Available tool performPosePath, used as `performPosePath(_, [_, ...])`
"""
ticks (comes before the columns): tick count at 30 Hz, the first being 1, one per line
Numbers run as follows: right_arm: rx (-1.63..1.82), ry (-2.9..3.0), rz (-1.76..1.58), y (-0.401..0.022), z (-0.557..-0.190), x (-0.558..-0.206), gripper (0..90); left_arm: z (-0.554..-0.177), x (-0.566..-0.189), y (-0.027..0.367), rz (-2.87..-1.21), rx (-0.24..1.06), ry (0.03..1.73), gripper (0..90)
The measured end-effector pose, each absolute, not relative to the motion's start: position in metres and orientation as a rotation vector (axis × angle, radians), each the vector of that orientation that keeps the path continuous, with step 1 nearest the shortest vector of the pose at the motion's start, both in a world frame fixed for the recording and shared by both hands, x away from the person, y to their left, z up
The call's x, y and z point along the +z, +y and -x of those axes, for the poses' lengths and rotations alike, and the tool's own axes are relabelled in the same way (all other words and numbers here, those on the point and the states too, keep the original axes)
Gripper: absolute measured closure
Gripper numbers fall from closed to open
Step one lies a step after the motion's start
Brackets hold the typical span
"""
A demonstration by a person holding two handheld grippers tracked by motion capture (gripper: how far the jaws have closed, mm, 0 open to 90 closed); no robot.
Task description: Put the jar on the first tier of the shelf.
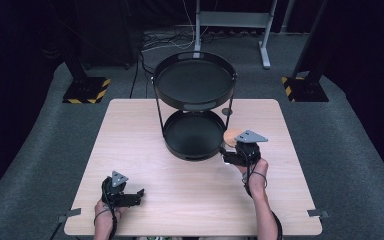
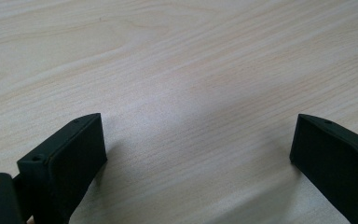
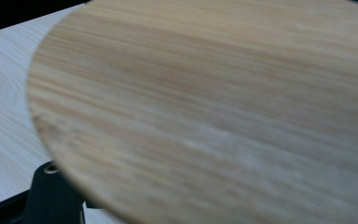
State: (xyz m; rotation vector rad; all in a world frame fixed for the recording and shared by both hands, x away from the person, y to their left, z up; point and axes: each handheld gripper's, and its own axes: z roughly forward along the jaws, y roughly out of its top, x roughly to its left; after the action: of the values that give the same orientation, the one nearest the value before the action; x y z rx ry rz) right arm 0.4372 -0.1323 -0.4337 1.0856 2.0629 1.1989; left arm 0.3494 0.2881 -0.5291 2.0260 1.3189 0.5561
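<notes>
We see the right gripper (image 1: 228, 151) pinching a wooden disc (image 1: 231, 135) at the lower tray's (image 1: 193, 148) right rim, probably for loading. Left gripper (image 1: 139, 196) rests near the surface's (image 1: 190, 190) near-left corner, fingers (image 2: 81, 149) spread, empty.

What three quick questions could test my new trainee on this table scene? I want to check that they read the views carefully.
1. True or false: the left hand-held gripper is open over bare table.
2. What does the right hand-held gripper hold? A) a wooden disc B) a cup C) nothing
3. Fill in: the black stand has ___ round trays, one above the other.

Key: 1 true. 2 A, the wooden disc, beside the lower tray. 3 two.
</notes>
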Motion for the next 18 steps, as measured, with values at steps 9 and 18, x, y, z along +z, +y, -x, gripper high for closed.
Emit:
performPosePath(9, [1.201, 2.066, -1.089, -0.128, -0.444, -0.434, 25.5, -0.349, -0.529, 0.288, -2.026, 0.556, 1.319, 3.2])
performPosePath(18, [1.195, 2.075, -1.078, -0.121, -0.452, -0.432, 25.6, -0.349, -0.529, 0.288, -2.026, 0.556, 1.319, 3.2])
